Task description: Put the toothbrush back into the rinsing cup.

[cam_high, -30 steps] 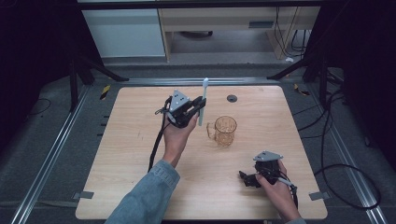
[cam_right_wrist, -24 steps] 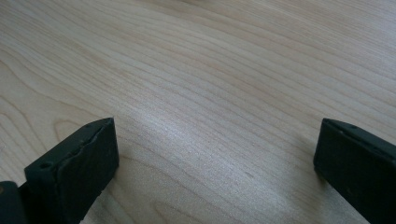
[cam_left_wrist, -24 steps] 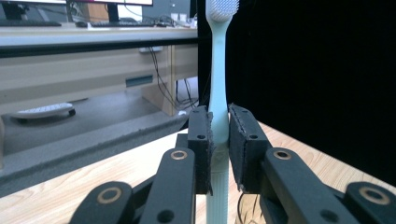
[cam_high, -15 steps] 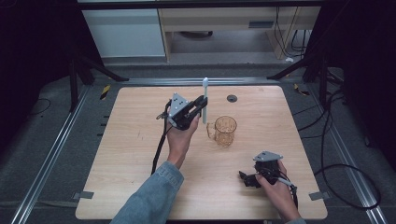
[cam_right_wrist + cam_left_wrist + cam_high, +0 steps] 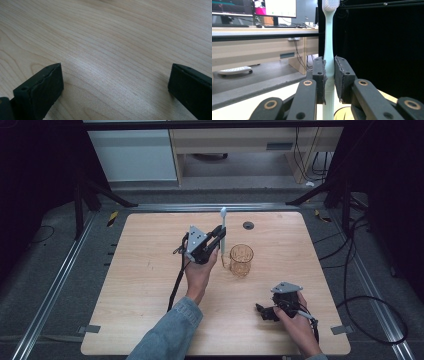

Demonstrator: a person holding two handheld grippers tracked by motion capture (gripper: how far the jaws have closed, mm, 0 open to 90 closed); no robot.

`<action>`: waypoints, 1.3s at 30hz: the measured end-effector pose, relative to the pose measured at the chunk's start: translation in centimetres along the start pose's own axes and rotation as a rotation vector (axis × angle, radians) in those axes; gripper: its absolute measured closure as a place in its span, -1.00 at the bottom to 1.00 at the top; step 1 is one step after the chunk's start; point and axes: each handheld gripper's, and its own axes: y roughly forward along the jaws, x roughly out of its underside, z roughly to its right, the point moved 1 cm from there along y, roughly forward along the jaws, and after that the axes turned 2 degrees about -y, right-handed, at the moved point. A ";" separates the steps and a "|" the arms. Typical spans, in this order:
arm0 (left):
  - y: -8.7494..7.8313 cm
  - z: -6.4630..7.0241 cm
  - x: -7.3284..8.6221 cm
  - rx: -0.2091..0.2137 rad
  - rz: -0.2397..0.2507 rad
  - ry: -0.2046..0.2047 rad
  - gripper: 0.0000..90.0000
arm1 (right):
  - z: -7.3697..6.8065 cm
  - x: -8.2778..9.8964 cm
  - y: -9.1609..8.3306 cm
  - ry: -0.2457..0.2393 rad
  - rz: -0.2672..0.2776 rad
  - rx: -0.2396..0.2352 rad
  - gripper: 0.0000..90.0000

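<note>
In the high view the left gripper (image 5: 218,239) is clenched on a pale toothbrush (image 5: 223,222), holding it upright above the wooden surface (image 5: 140,285), just to the nine o'clock side of an amber glass cup (image 5: 241,260) that stands near the middle of the surface; the brush head is at the top, toward twelve o'clock in the picture, and the handle's lower end hangs just beside the cup's rim, not yet inside it as far as I can tell. The right gripper (image 5: 265,312) rests low on the surface near five o'clock, well apart from the cup. In the left gripper view the fingers (image 5: 319,77) pinch the toothbrush (image 5: 328,50) across the middle of its handle, with its long axis vertical and the bristled head at twelve o'clock. I judge the brush light and stiff, with smooth plastic that could swivel or slip between the pads, so a hold on the thicker mid-handle, as here, seems right; the glass cup looks hard, fragile and easy to tip if the handle knocks its rim. In the right gripper view the fingers (image 5: 40,87) stand released and wide, with bare wood between them.
</note>
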 end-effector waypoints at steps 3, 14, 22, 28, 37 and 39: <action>-0.1 0.2 0.1 -0.029 0.017 0.013 0.75 | 0.0 0.0 0.0 -0.001 0.000 -0.001 -0.99; 0.0 0.7 0.5 -0.064 0.047 0.010 0.75 | 0.0 0.0 0.0 -0.006 0.001 -0.007 -0.99; 0.4 0.8 0.9 -0.068 0.043 0.017 0.75 | 0.0 0.0 0.0 -0.006 -0.001 -0.006 -0.99; 0.5 0.7 1.0 -0.069 0.047 0.006 0.75 | -0.1 0.0 0.0 -0.006 0.000 -0.008 -0.99; 0.8 0.9 1.3 -0.062 0.049 0.002 0.75 | -0.1 0.0 0.0 -0.011 0.001 -0.010 -0.99; 0.9 1.0 1.4 -0.062 0.047 0.008 0.75 | -0.1 0.0 0.0 -0.011 0.001 -0.012 -0.99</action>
